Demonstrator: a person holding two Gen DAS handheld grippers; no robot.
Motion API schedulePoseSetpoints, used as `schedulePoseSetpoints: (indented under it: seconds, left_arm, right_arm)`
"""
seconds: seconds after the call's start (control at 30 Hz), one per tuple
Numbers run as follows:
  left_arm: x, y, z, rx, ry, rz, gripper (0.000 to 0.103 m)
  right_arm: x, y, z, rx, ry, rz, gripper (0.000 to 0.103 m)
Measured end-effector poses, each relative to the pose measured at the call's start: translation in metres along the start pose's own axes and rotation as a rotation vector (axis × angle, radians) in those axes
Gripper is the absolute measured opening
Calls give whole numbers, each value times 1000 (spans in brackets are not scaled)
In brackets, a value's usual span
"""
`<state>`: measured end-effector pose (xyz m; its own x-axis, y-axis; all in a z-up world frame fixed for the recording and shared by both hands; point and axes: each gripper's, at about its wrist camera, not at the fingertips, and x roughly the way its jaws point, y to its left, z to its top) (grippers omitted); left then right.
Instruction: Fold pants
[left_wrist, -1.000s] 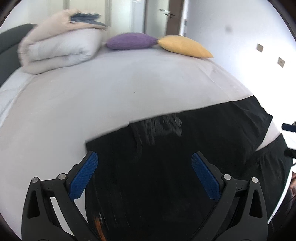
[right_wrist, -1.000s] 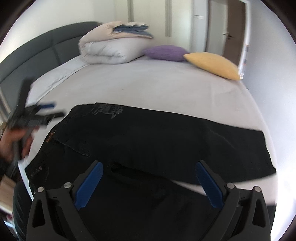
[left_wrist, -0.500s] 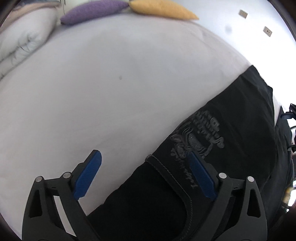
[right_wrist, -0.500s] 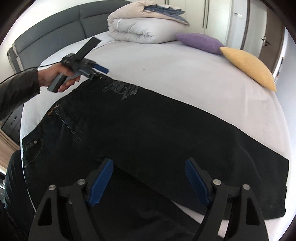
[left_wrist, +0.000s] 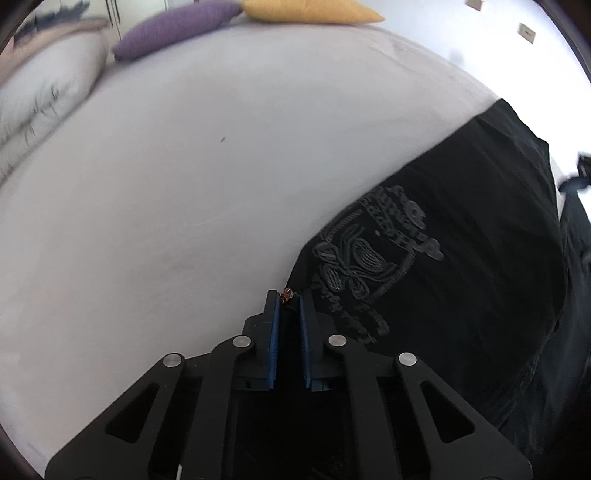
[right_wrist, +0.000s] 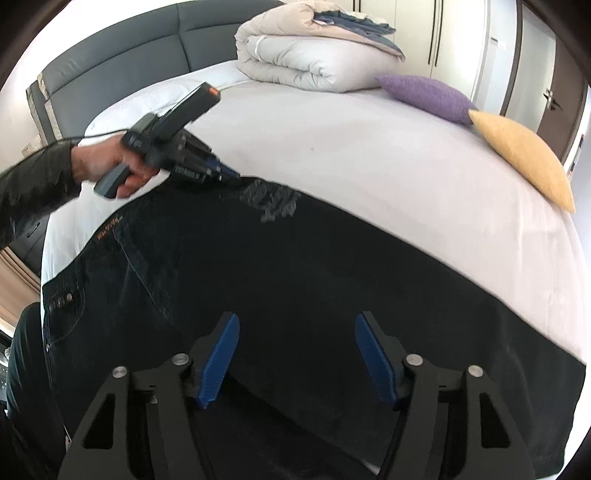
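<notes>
Black pants (right_wrist: 295, 273) with a grey stitched emblem (left_wrist: 369, 254) lie spread flat across the white bed. In the left wrist view, my left gripper (left_wrist: 288, 301) is shut on the far corner of the waistband, where a small copper rivet (left_wrist: 287, 295) shows between the blue pads. The right wrist view shows the same gripper (right_wrist: 231, 176) at the pants' far edge, held by a hand (right_wrist: 103, 166). My right gripper (right_wrist: 295, 343) hangs over the middle of the pants with its jaws closing. Its pads (right_wrist: 221, 350) stand apart and press on no cloth.
A folded duvet (right_wrist: 314, 55), a purple pillow (right_wrist: 424, 96) and a yellow pillow (right_wrist: 524, 155) lie along the far side of the bed. A dark headboard (right_wrist: 122, 66) stands at the left. Bare white sheet (left_wrist: 184, 184) stretches beyond the pants.
My left gripper swung to the waistband corner and closed on it. My right gripper dropped closer to the pants and its jaws narrowed.
</notes>
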<state>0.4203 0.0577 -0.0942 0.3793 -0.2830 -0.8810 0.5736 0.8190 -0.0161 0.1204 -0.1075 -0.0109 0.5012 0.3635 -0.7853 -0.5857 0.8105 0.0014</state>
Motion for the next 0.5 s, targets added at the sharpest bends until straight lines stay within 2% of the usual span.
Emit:
schedulePoseSetpoints:
  seconds: [0.17,0.33,0.37,0.43,0.5]
  left_arm:
    - [-36,-13,-23,-9,-117,22,8]
    - [-63,-45,-48,26,-211,60,8]
    - [-76,-43,-54,29,-219,61,8]
    - [-80,-57,-58,33,-247,59,8]
    - [-86,-52,-62,38,-260,58,8]
  right_arm:
    - [8,2,25,-43,0,-26,65]
    - [23,3,50,-101,0,-42,65]
    - [28,5,55,-117,6,-48,65]
    - [40,6,62,-143,21,-63,65]
    - [50,9,69,-168,37,-66,65]
